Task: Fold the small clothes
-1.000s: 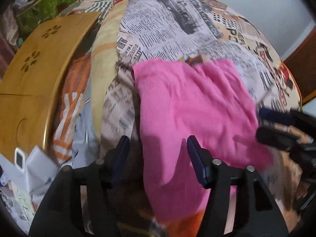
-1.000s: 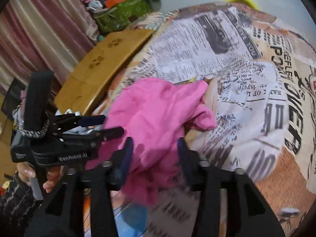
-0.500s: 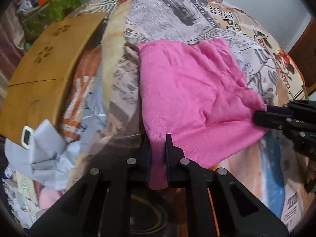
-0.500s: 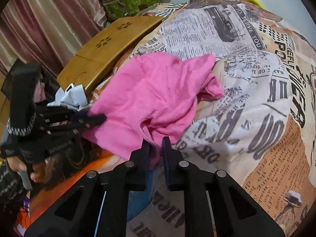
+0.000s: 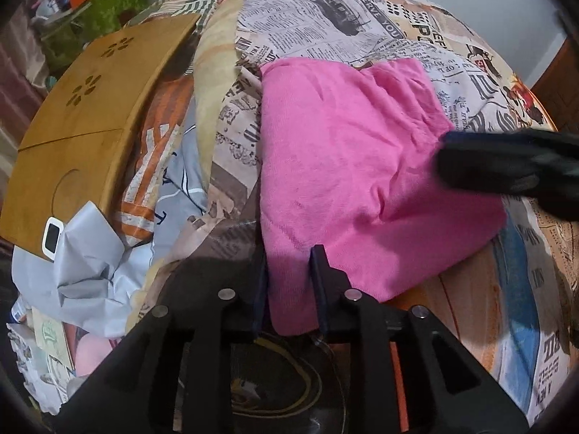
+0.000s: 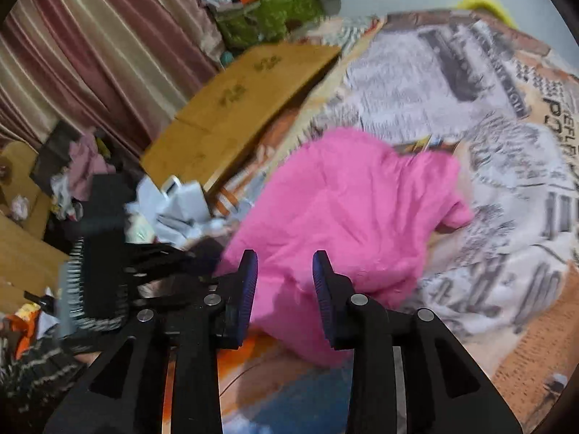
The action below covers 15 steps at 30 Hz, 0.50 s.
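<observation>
A pink garment [image 5: 343, 162] lies spread flat on the newspaper-print bedspread [image 5: 325, 21]. In the left wrist view my left gripper [image 5: 289, 253] straddles its near left corner. The jaws are opening and the cloth lies loose between the pads. My right gripper [image 5: 506, 162] shows as a dark blur over the garment's right edge. In the blurred right wrist view the right gripper [image 6: 284, 255] hangs over the near hem of the garment [image 6: 343, 209], its jaws opening too, and the pads do not press the cloth. The left gripper [image 6: 173, 256] is a blur at the left.
A wooden lap table [image 5: 83, 137] rests along the bed's left side, with crumpled grey-white fabric [image 5: 83, 253] and a small white device [image 5: 52, 235] at its near end. A green bag [image 5: 101, 11] and clutter sit behind it. Striped curtains [image 6: 90, 54] hang at the far left.
A second ago both grippers were open over the crumpled garment. They shut on its near edge and drew it flat. Now both sets of jaws have parted, and the right gripper is moving.
</observation>
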Motion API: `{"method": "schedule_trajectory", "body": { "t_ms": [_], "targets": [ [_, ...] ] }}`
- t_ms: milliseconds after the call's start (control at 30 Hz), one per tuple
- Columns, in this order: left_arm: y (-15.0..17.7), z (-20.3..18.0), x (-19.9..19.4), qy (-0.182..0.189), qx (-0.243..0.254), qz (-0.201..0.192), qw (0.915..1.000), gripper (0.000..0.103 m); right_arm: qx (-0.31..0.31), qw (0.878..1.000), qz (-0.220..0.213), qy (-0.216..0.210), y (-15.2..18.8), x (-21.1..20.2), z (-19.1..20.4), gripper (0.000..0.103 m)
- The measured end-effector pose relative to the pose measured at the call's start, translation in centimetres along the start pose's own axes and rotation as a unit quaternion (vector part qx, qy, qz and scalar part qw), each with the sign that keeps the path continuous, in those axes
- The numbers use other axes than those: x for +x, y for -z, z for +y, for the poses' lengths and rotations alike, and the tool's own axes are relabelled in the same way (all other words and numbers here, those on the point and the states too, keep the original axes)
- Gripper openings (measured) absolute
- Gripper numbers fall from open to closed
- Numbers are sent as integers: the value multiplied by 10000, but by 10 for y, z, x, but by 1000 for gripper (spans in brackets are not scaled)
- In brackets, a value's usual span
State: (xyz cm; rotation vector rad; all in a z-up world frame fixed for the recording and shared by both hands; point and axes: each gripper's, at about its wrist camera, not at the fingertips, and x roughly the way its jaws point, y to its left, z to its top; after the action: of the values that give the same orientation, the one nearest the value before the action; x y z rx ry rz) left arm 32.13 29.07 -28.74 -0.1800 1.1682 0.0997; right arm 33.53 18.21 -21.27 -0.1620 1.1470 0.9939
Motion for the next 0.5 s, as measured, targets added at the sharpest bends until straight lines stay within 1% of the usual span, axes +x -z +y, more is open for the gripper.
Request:
{"method": "schedule_trajectory", "body": {
  "t_ms": [67,133,200,233,300,400,433,500],
  "targets": [
    [2,1,-3,-34,27,-27,10000,29,-43,9994,240,236,2,17,-4,28],
    [5,3,-5,-107,57,-83,9999,37,-55,9982,366,463,5,25,-14,21],
    [7,6,-6,-122,28,-114,9999,41,-50,9968,464,647,6,24,-24,16],
    [7,8,-6,-97,-7,-110,9999,42,-72,9963,503,689,5,23,-27,13],
    [6,11,-5,-31,-115,-81,9999,43,-93,9956,604,712,6,20,-31,12],
    [3,9,-12,-77,-139,-97,9998,43,-185,9952,523,811,9,5,-28,13],
    [2,7,-17,-119,-107,-128,9998,43,-189,9952,461,840,11,-3,-27,16],
    [-1,2,-35,-212,-7,-291,9994,43,-148,9951,245,948,14,-22,-26,17]
  ]
}}
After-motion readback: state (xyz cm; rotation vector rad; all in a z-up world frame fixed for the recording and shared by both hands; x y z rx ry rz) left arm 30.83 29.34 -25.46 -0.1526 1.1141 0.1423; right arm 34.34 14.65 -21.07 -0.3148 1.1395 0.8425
